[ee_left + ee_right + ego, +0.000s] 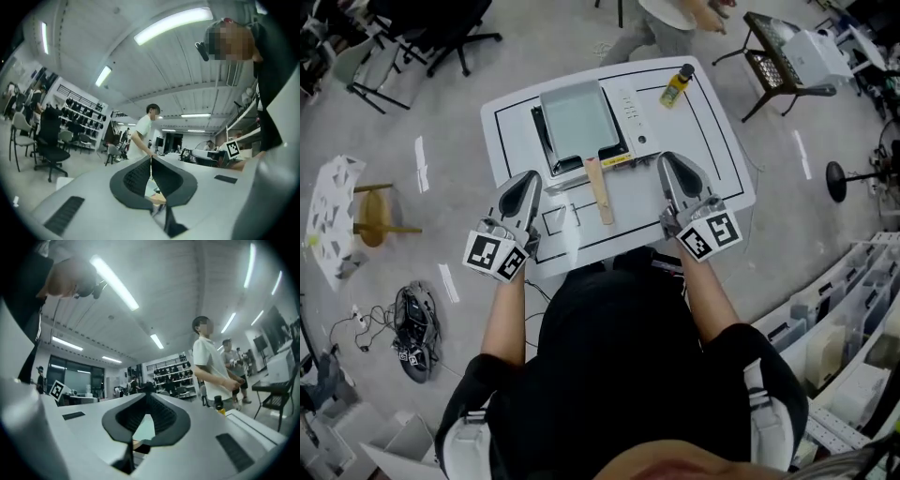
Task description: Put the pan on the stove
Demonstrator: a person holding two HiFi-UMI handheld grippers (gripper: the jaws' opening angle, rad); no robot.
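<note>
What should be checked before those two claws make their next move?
1. Pan sits on the stove: ok.
2. Left claw shut, nothing in it: ok.
3. Right claw shut, nothing in it: ok.
4. Pan's wooden handle free, lying between the claws, touched by neither: ok.
5. Yellow bottle apart from the stove: ok.
6. Stove switched off: cannot tell.
</note>
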